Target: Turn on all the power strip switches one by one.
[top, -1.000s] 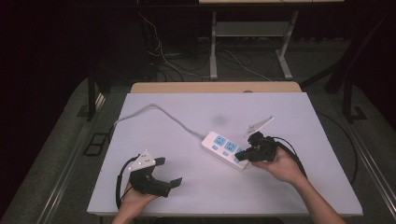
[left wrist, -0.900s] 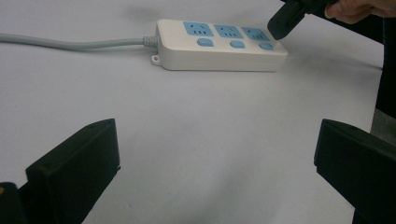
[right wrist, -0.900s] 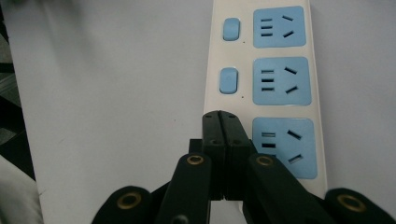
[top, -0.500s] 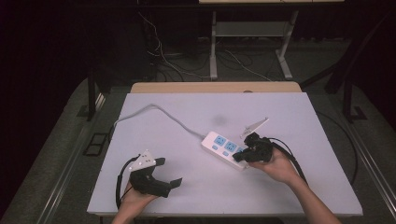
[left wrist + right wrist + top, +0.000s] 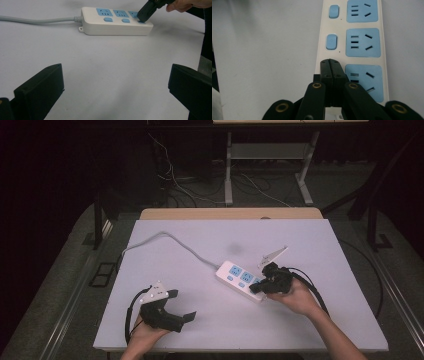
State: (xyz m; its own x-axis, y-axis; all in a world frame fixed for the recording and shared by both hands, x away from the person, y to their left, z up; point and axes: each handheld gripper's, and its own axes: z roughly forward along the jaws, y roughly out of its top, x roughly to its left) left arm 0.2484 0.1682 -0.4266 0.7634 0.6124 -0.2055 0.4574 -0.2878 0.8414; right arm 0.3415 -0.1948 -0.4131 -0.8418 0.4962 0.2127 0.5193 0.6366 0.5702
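Here, a white power strip [image 5: 242, 281] with three blue sockets lies slantwise on the pale table [image 5: 200, 250], right of centre, its grey cord [image 5: 165, 240] running off to the far left edge. The right gripper [image 5: 256, 287], held in the person's right hand [image 5: 295, 297], has its jaws pressed together with nothing between them; their joined tip bears on the near end of the strip, over the last blue switch [image 5: 141, 21] beside the nearest socket. In the right gripper view the closed tip [image 5: 330, 67] covers that spot, while the two other blue switches [image 5: 331, 41] show farther along the strip. The left gripper [image 5: 180, 307] rests low at the near left of the table in the person's left hand [image 5: 145, 332], well apart from the strip, its jaws spread wide and holding nothing. In the left gripper view the strip [image 5: 115, 21] lies ahead across bare table.
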